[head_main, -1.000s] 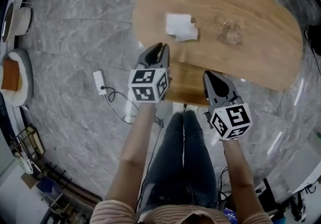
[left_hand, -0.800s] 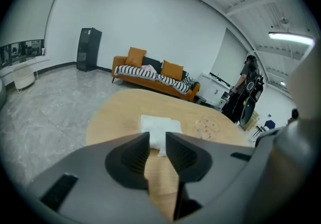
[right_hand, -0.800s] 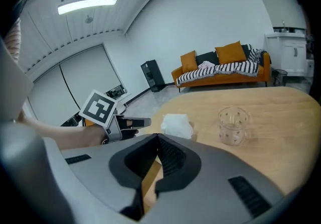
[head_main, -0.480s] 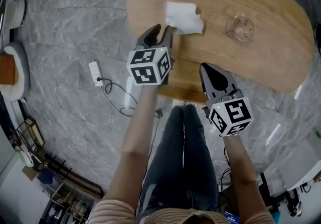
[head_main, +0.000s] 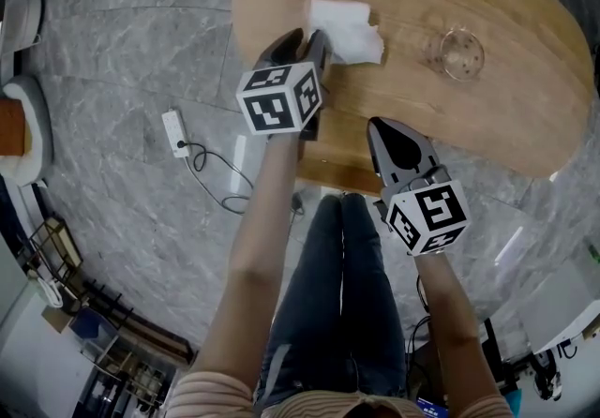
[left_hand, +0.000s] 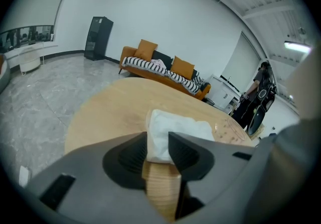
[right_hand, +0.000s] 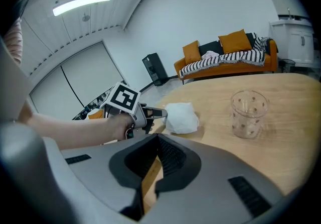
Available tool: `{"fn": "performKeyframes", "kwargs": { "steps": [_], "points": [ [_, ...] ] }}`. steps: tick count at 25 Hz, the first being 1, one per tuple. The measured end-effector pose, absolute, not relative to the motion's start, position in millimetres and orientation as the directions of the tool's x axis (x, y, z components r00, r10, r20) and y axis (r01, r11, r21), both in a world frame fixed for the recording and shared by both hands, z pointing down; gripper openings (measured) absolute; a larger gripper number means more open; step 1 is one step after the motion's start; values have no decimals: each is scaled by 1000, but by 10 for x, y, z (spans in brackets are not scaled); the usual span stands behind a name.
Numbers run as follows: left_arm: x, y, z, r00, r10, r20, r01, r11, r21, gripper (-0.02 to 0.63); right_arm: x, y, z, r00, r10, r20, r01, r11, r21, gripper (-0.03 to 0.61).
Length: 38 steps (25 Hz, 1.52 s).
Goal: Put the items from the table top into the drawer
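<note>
Risk: the left gripper (left_hand: 158, 137), whose jaws have just been opening and are standing apart, is straddling only the near edge of the white crumpled paper napkin (head_main: 347, 29). So shallow a pinch could tear it or let it slip. The napkin is lying soft and rumpled on the oval wooden table (head_main: 487, 4), apparently clear of the pads. The right gripper (head_main: 375, 126) is waiting with jaws together, empty.

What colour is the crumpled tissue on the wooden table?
The tissue is white, clearest in the left gripper view.
</note>
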<state>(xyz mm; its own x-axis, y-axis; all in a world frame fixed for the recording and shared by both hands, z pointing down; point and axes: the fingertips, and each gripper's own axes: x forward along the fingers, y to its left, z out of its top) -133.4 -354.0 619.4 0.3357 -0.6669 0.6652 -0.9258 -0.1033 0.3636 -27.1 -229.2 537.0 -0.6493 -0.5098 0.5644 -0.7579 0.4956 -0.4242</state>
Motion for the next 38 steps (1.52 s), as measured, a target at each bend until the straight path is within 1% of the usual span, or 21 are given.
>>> {"fn": "performKeyframes", "kwargs": {
  "steps": [3,7,11,17,26,38],
  "points": [
    [-1319,-3582,6232,329,-664,671,-931,-111,347,112,-280,-2295,5412,-653,-501,568,-754,497,-429,8],
    [-1296,-3600,6226,323,-659,679,-941,-145,306,95,-279,-2279,5432,-653,-494,573,-754,493,-434,8],
    [-1324,-3601,6218,314,-660,682,-942,-131,308,56,-256,-2272,5446,-648,-494,580,-759,487,-433,8],
    [-1338,-3583,6171,294,-678,673,-948,-119,295,25,-249,-2262,5423,-642,-498,582,-763,485,-427,8],
    [-1331,-3529,5863,305,-727,616,-932,-95,349,15,-218,-2209,5265,-632,-522,572,-772,488,-408,8],
    [-1428,-3211,5126,343,-787,513,-893,-105,438,14,-141,-2026,4876,-592,-585,555,-805,465,-369,8]
  ]
}}
